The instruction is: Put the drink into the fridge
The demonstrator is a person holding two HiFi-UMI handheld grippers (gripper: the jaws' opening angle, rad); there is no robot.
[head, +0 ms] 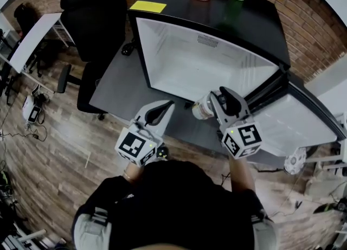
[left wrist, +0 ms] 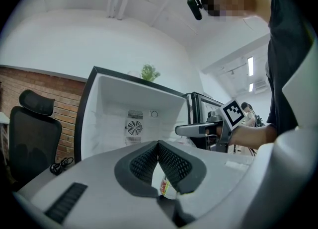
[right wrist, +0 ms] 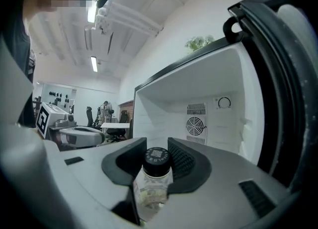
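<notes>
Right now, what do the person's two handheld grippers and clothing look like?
Both the left gripper and right gripper are pale grey plastic with black ribbed pads; each carries a white marker cube. The person wears a black top.

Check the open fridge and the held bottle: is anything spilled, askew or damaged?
Nothing stands out. The small black fridge stands open, its white inside clean; the clear black-capped drink bottle sits straight in the right gripper.

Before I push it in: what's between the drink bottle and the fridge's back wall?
Nothing. In the right gripper view, the fridge is bare white from the drink bottle to the fan vent on its back wall.
</notes>
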